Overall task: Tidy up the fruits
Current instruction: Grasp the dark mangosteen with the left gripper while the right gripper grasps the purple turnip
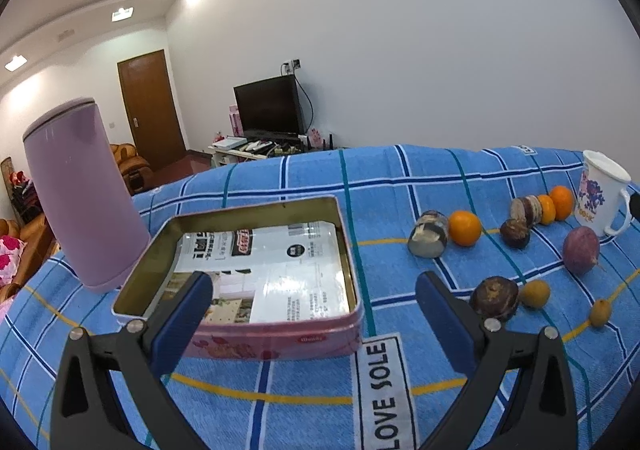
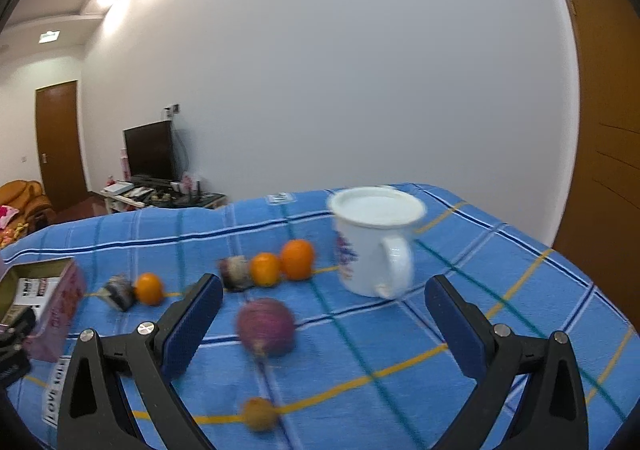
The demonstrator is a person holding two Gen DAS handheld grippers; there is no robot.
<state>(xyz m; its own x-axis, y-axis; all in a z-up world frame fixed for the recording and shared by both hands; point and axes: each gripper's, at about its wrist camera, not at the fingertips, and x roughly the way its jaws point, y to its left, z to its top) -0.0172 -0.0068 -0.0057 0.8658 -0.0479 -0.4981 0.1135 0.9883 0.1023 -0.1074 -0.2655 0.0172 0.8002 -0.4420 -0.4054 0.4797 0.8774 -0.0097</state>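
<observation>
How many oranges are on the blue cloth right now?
3. One orange sits beside the cut dark fruit mid-cloth; two more touch side by side next to the white mug. None looks hidden.

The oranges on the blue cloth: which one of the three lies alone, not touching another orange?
The orange beside the cut dark fruit, nearest the pink tin. The other two oranges sit pressed together by the white mug.
</observation>
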